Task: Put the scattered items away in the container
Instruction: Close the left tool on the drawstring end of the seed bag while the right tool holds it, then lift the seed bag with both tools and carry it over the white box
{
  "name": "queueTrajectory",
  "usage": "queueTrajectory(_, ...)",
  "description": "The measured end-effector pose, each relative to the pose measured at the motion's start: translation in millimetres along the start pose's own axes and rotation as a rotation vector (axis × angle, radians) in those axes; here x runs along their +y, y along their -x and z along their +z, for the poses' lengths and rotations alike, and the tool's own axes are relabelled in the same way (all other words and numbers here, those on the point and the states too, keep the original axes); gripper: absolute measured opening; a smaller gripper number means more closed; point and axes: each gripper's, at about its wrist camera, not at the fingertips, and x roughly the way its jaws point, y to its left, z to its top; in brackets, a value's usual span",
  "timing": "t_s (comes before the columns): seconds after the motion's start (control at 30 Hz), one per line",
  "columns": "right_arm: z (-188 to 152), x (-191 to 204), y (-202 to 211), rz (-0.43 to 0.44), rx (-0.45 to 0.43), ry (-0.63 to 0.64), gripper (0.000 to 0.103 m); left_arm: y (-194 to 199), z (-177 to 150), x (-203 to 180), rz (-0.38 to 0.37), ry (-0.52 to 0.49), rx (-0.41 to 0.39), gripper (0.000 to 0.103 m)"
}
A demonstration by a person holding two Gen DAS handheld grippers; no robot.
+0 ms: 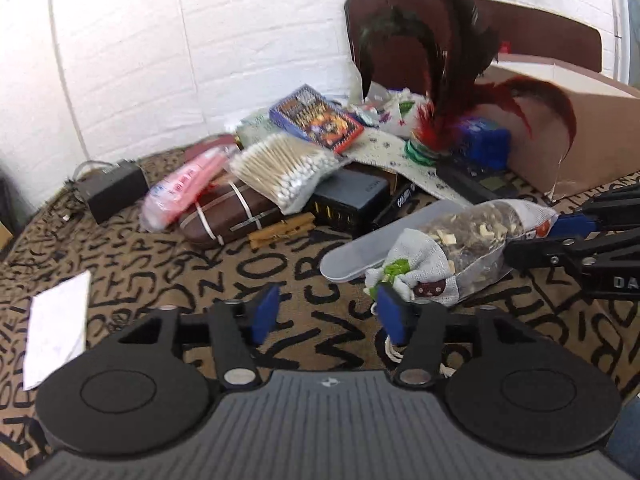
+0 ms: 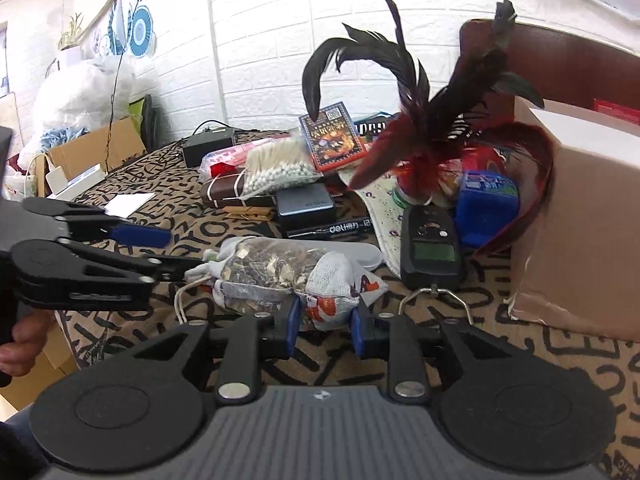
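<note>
Letter-print tablecloth [image 2: 540,360] under a lumpy, clear-windowed gauze herb pouch [image 2: 288,276].

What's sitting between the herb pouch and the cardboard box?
In the right wrist view, a black handheld scale with its wire hook lies on the cloth between the herb pouch and the cardboard box.

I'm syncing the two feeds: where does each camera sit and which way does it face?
Left wrist: on the left tool, open, facing the clutter, wall and cardboard box; right tool enters at right.
Right wrist: on the right tool, its pads around the herb bag; left tool and a hand show left.
Shared: herb bag, feather shuttlecock, cotton swabs.
</note>
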Motion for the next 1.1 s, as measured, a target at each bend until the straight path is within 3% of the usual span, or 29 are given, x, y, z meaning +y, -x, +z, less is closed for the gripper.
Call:
queueTrajectory(0.07,-1,0,0,0.000,0.003,-0.002,0.025,12,0,0,-0.014,-0.004,-0.040,0.083)
queueTrajectory(0.17,-1,1,-1,-0.002,0.002,-0.001,0.025,23,1,-4,-0.047,-0.023,-0.073,0.087)
queueTrajectory(0.33,0,2,-2,-0.003,0.001,0.001,0.025,-6,-2,-19,-0.094,-0.080,-0.015,0.085)
queueTrajectory(0.4,0,2,-2,-0.002,0.003,0.002,0.025,-21,0,-21,-0.116,-0.070,0.018,0.077)
queueTrajectory(0.47,-1,0,-2,0.001,0.004,-0.004,0.025,-30,1,-21,-0.141,-0.061,0.036,0.075)
queueTrajectory(0.57,-2,-1,-4,0.010,0.003,-0.007,0.025,-41,1,-22,-0.170,-0.040,0.062,0.053)
queueTrajectory(0.7,-5,5,-4,-0.005,-0.006,0.024,0.024,-39,-2,-22,-0.174,-0.043,0.032,0.034)
queueTrajectory(0.93,1,8,6,-0.013,-0.054,0.033,0.022,-24,7,-21,-0.181,-0.046,-0.035,0.021)
queueTrajectory(1.0,5,8,10,-0.014,-0.073,0.034,0.022,-17,13,-20,-0.187,-0.048,-0.062,0.012)
queueTrajectory(1.1,11,9,18,-0.025,-0.101,0.041,0.022,-6,25,-22,-0.190,-0.055,-0.100,0.012)
